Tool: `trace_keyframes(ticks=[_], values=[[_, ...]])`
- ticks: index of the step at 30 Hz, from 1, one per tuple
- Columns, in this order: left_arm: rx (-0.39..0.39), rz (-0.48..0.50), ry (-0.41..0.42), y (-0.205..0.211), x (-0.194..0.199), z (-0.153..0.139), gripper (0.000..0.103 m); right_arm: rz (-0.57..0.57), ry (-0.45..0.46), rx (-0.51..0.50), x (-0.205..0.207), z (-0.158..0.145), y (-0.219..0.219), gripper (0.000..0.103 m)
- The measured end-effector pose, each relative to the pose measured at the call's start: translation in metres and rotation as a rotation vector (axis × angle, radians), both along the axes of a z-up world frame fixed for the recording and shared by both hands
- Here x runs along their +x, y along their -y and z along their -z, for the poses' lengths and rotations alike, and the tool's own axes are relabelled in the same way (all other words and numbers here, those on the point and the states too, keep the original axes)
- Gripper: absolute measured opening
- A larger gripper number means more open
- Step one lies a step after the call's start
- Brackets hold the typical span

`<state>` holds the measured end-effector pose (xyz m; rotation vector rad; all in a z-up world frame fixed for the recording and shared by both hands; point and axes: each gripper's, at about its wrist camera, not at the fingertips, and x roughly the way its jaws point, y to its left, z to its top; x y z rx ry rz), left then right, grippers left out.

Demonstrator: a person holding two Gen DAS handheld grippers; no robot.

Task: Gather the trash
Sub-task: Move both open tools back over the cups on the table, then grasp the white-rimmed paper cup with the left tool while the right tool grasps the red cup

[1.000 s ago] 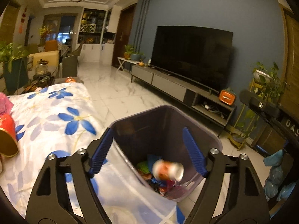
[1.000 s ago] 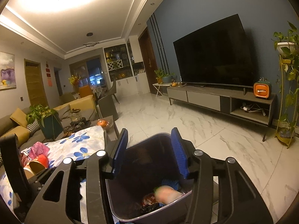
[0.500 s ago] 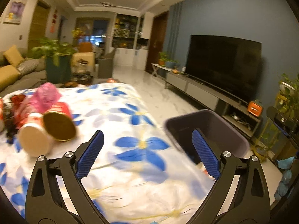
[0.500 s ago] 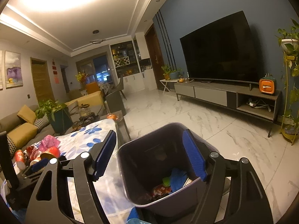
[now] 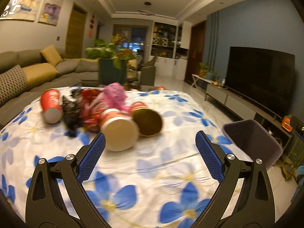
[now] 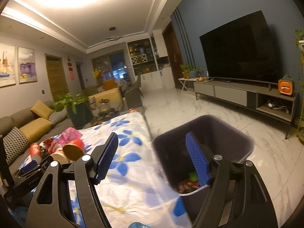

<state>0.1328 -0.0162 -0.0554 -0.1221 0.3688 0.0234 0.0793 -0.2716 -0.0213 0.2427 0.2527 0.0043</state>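
A heap of trash lies on the white tablecloth with blue flowers (image 5: pixel 152 163): a red paper cup with a cream base (image 5: pixel 118 131) on its side, a gold-lined red cup (image 5: pixel 147 120) touching it, a red can (image 5: pixel 51 107), black and red wrappers (image 5: pixel 76 110) and a pink plastic bag (image 5: pixel 114 94). The left gripper (image 5: pixel 150 152) hovers over the cloth, jaws spread wide and empty, its left fingertip just beside the cream-based cup. The right gripper (image 6: pixel 152 157), also wide open and empty, hangs above the dark grey plastic bin (image 6: pixel 237 133) beside the table, with wrappers at the bottom.
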Motion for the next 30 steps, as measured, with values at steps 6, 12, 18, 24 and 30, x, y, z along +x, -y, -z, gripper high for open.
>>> trace_keyframes(ticks=[6,12,18,24,30], values=[[-0.022,-0.052,-0.001,-0.031,-0.012,0.002,0.094,-0.049,0.013,-0.019,-0.002,-0.003,-0.030,0.072],[-0.037,-0.084,-0.011,-0.050,-0.014,0.006,0.094,-0.093,0.010,-0.043,0.002,-0.004,-0.057,0.072],[-0.042,-0.098,-0.022,-0.065,-0.007,0.011,0.094,-0.134,-0.001,-0.067,0.013,-0.003,-0.081,0.072],[-0.007,-0.094,-0.019,-0.067,0.008,0.018,0.091,-0.169,-0.010,-0.092,0.032,0.003,-0.106,0.072],[-0.020,-0.050,-0.098,-0.071,0.037,0.027,0.072,-0.187,-0.020,-0.145,0.058,0.008,-0.131,0.070]])
